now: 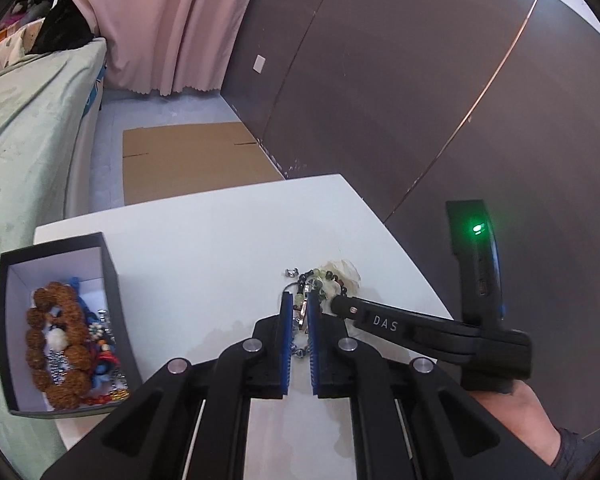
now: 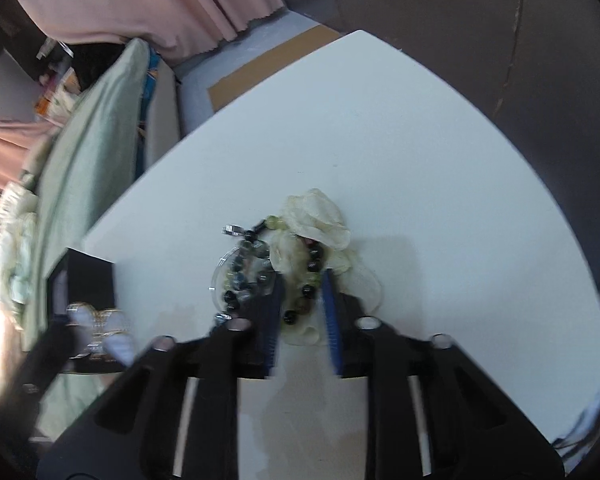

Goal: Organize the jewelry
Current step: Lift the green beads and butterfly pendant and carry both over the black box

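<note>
A small pile of jewelry lies mid-table: a dark and green beaded bracelet [image 1: 324,278] [image 2: 312,268], a cream fabric piece [image 1: 346,272] [image 2: 316,216], a silver ring [image 1: 291,272] [image 2: 233,231] and a thin chain [image 1: 300,350]. My left gripper [image 1: 299,306] is narrowly open with a small metal piece of the pile between its blue pads; contact is unclear. My right gripper [image 2: 302,280] is open, its fingers straddling the beaded bracelet. Its finger [image 1: 364,314] shows in the left wrist view, touching the pile. A black box [image 1: 56,332] at the left holds a brown bead bracelet [image 1: 58,340] and other jewelry.
The white table [image 1: 204,240] ends close behind the pile. A dark panelled wall [image 1: 420,80] stands to the right, a green-covered bed [image 1: 28,128] to the left. Flat cardboard [image 1: 188,160] lies on the floor beyond, under pink curtains [image 1: 160,20].
</note>
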`<state>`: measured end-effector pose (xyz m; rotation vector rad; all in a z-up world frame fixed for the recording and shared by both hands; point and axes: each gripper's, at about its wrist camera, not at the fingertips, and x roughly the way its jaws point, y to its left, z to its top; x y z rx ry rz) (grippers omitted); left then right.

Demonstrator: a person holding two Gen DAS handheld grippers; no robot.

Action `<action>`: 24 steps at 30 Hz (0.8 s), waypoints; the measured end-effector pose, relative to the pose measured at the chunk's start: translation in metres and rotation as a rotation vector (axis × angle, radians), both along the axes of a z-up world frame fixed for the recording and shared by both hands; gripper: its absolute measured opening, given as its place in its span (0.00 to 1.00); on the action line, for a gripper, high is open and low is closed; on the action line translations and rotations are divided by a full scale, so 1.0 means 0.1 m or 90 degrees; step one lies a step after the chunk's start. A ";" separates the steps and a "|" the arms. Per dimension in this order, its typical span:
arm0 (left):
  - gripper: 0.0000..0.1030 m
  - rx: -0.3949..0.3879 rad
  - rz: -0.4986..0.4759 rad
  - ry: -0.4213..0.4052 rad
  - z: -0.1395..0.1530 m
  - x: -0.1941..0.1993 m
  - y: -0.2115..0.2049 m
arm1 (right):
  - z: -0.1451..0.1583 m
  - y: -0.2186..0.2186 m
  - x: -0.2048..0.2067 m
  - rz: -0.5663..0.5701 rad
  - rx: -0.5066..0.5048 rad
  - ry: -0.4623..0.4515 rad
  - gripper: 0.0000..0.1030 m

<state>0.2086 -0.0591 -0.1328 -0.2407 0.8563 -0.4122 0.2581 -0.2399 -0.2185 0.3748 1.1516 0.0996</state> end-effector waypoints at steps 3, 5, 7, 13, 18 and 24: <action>0.05 -0.008 0.004 -0.012 0.10 -0.06 0.09 | -0.01 -0.07 -0.01 -0.011 0.053 0.011 0.08; 0.05 -0.019 0.009 -0.019 0.17 -0.10 0.17 | 0.05 -0.11 -0.04 -0.013 0.091 -0.002 0.08; 0.05 -0.034 0.016 -0.025 0.25 -0.16 0.27 | 0.17 -0.10 -0.09 -0.010 0.100 -0.031 0.08; 0.05 -0.067 0.044 -0.043 0.44 -0.34 0.61 | 0.46 -0.07 -0.22 0.003 0.155 -0.086 0.08; 0.05 -0.070 0.071 -0.056 0.56 -0.48 0.89 | 0.69 -0.03 -0.30 0.022 0.179 -0.123 0.08; 0.05 -0.077 0.094 -0.072 0.67 -0.66 1.14 | 0.88 -0.01 -0.41 0.041 0.221 -0.155 0.08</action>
